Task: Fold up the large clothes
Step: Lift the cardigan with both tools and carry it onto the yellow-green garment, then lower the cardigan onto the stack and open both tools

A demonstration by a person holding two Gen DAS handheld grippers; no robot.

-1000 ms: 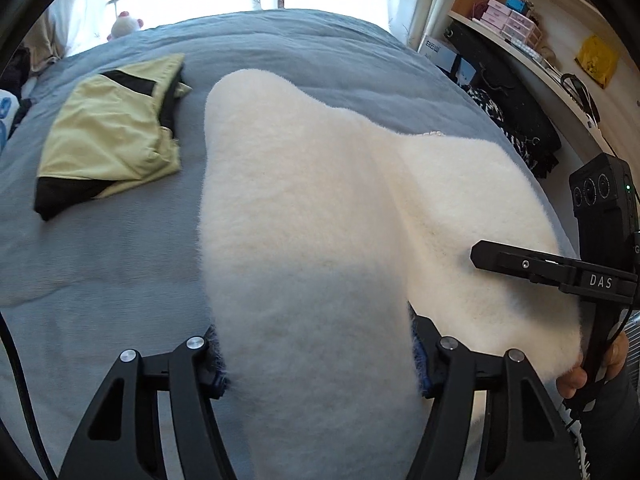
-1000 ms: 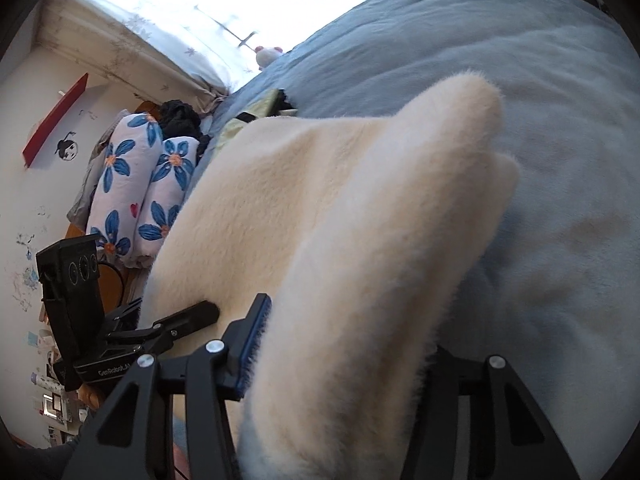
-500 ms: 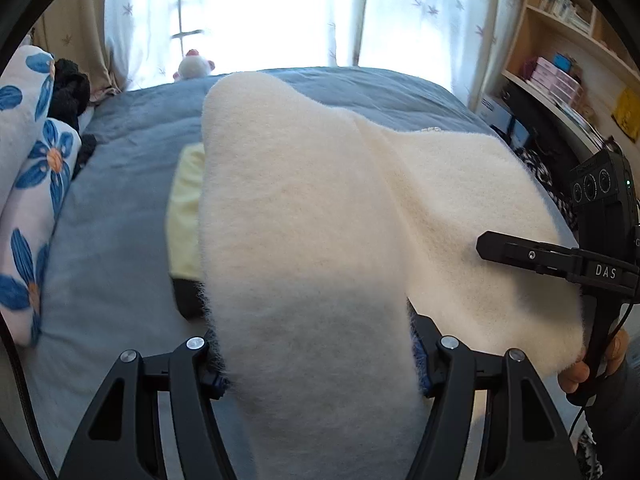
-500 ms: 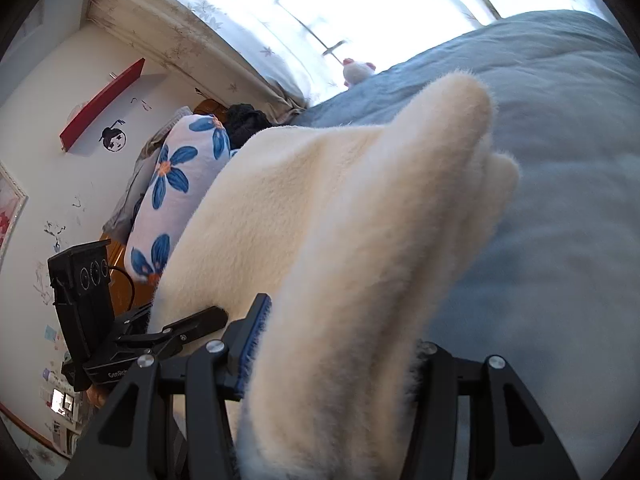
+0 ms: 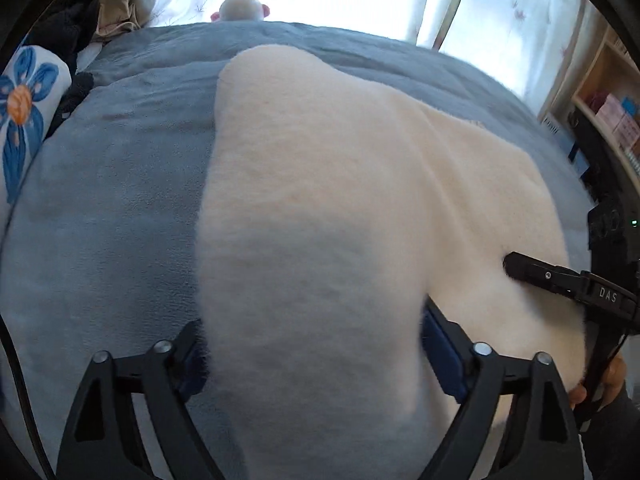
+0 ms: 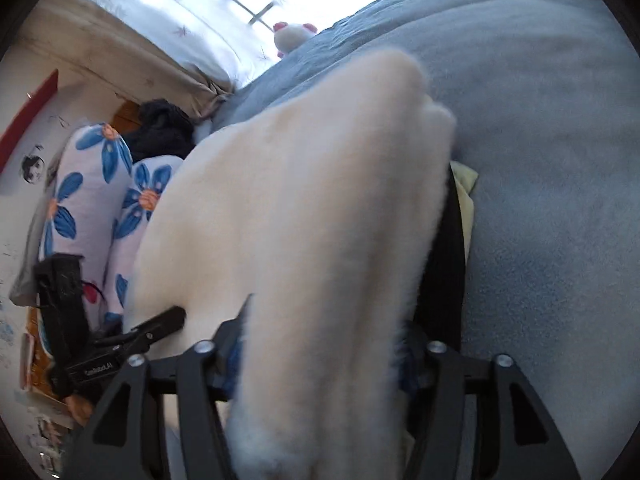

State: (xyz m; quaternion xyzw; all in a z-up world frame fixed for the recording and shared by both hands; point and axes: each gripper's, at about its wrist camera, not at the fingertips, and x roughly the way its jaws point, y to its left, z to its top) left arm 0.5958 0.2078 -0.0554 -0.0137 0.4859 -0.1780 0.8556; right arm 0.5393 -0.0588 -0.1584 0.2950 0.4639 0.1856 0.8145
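The fleece garment [image 5: 320, 208] runs straight out from between the fingers of both grippers, each holding one end of its near edge.

Left gripper [image 5: 316, 352]: the jaws are opening, with a thick fold of fleece between them. The blue pad on one side stands just clear of the pile; the other side is hidden by fabric, so whether any grip remains cannot be told for certain.

Right gripper [image 6: 320, 344]: the jaws are likewise opening around a bunched fold. The fleece fills the gap, and pad contact is hidden by the pile.

Relation governing the next move: the garment's long axis lies forward from both grippers, toward the window end of the bed [image 5: 112, 184]. Its far, rounded end rests on the blue bedcover, near the plush toy [image 5: 240, 4]. The two grippers are side by side at the garment's near edge, so neither hand is clearly nearer; the right gripper appears in the left view beside the garment's right edge.

A yellow and black garment [image 6: 464, 200] lies under the fleece, showing at its right edge. Judged from this, the fleece is being released on top of it. Flowered pillows [image 6: 88, 200] lie beyond the garment's left side.
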